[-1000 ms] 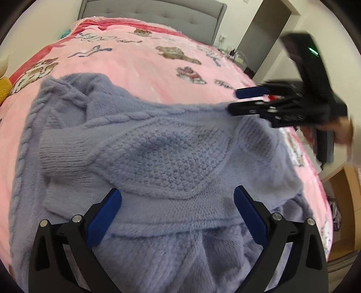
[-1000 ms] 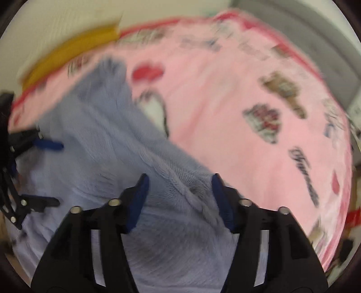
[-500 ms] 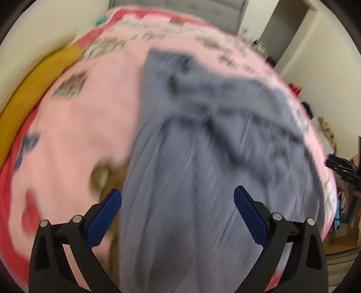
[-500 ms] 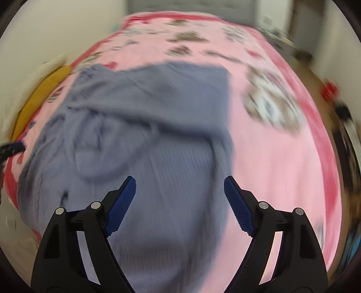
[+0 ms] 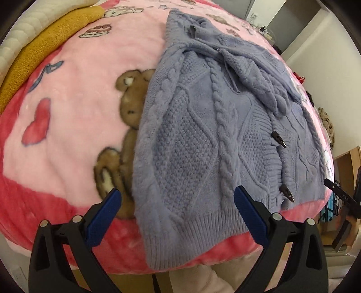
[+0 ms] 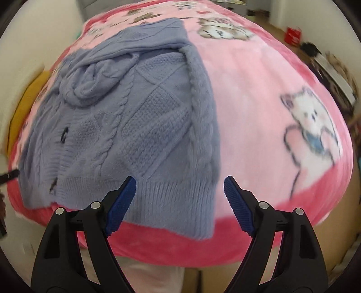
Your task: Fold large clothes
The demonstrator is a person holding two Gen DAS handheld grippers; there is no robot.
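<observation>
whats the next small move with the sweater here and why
Probably lower both open grippers onto the ribbed hem and pinch it. The left gripper and right gripper hang above that edge holding nothing, and the lavender sweater lies lengthwise on the pink blanket with sleeves already folded in.

a bed fills most of both views, covered by a plush pink blanket with a deeper red border (image 5: 74,74), printed with a brown teddy bear (image 5: 128,112), a red heart (image 5: 37,124) and, toward the other side, a white cartoon kitten (image 6: 313,121). at the blanket's far left edge lies a mustard-yellow fleece throw (image 5: 38,48) beside a quilted white cushion (image 5: 33,17). plain cream walls (image 5: 329,33) close the room, with a recessed doorway (image 5: 293,13) in the far corner. a light wooden cabinet edge (image 5: 345,162) stands by the bed, and a small red box (image 6: 293,36) sits on the pale floor. the light is soft and even.
</observation>
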